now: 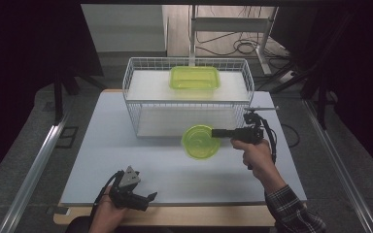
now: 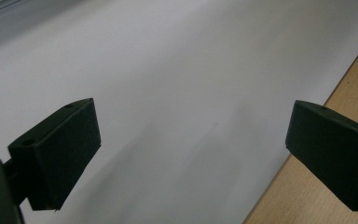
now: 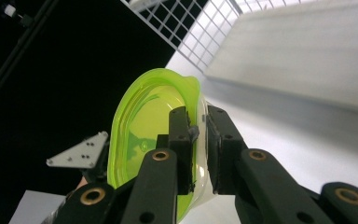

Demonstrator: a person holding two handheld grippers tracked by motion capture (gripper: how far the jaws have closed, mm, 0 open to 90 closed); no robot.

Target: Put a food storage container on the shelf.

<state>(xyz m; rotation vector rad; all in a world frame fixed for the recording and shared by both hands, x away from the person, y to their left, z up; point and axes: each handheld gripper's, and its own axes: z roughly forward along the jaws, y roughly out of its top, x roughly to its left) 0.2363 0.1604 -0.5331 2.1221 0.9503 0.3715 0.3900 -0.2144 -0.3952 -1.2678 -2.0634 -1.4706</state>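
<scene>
Bowl (image 1: 200, 141): green, round, held above the white table (image 1: 126, 165), just in front of the wire rack (image 1: 187, 99).
Right gripper (image 1: 215, 132): jaws clamped on the bowl's rim.
Left gripper (image 1: 151, 196): jaws apart, nothing between, low at the table's near edge.
Rack top: green rectangular container (image 1: 194, 77).

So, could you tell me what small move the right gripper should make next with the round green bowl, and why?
Probably carry it toward the wire rack: the right gripper is clamped on the round green bowl by its rim, just in front of it, where a green container already sits on top.
</scene>
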